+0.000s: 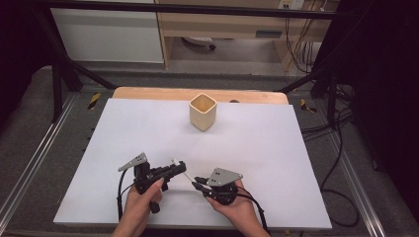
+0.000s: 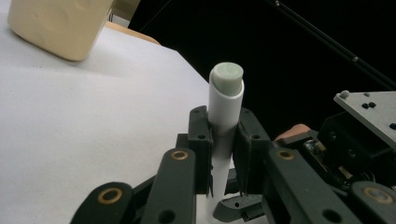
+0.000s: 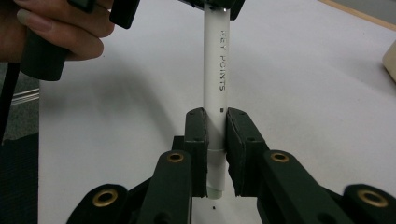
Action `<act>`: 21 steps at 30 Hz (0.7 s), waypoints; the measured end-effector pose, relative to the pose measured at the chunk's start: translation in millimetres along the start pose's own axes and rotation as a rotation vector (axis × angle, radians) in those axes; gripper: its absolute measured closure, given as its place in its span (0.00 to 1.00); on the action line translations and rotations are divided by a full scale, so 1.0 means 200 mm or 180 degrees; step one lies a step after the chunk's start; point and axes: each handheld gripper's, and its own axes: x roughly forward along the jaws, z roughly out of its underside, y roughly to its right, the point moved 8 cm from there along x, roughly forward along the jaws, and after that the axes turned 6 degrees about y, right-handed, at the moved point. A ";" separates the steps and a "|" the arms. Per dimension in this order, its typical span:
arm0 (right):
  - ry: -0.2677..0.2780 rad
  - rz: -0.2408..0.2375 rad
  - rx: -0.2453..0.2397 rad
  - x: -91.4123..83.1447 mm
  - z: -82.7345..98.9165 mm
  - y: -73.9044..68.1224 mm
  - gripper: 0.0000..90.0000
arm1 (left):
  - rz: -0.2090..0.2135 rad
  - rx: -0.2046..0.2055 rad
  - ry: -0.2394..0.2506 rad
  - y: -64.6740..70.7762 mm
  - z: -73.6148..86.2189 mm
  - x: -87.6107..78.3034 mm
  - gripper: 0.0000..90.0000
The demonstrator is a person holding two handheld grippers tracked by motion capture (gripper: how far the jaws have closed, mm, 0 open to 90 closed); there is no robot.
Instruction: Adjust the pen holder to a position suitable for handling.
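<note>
A white pen (image 1: 187, 173) marked "KEY POINTS" hangs just above the white table sheet (image 1: 148, 133) near its front edge, held at both ends. My left gripper (image 1: 177, 167) is shut on the end with the pale green cap. In the left gripper view the pen (image 2: 225, 98) stands up between the jaws of that gripper (image 2: 223, 140). My right gripper (image 1: 197, 183) is shut on the other end. In the right gripper view the pen (image 3: 216, 70) runs from that gripper (image 3: 215, 135) up to the left gripper (image 3: 217, 5).
A beige square cup (image 1: 203, 112) stands upright at the far middle of the sheet, also visible as the cup (image 2: 56, 23) in the left gripper view. A wooden table edge (image 1: 148, 93) lies behind it. Cables (image 1: 341, 148) trail on the floor to the right.
</note>
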 end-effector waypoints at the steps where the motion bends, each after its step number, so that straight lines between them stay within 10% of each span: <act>1: 0.0000 -0.0008 0.0008 0.00 0.00 0.00 0.88 | 0.0001 0.0004 -0.0006 0.00 0.00 0.00 0.88; 11: 0.0013 -0.0074 0.0093 0.00 0.01 0.00 0.84 | -0.0008 0.0070 -0.0017 0.01 0.00 0.00 0.88; 21: -0.0031 0.0044 0.0209 0.01 0.02 0.03 0.51 | -0.0177 0.0261 0.0052 -0.02 -0.05 -0.04 0.88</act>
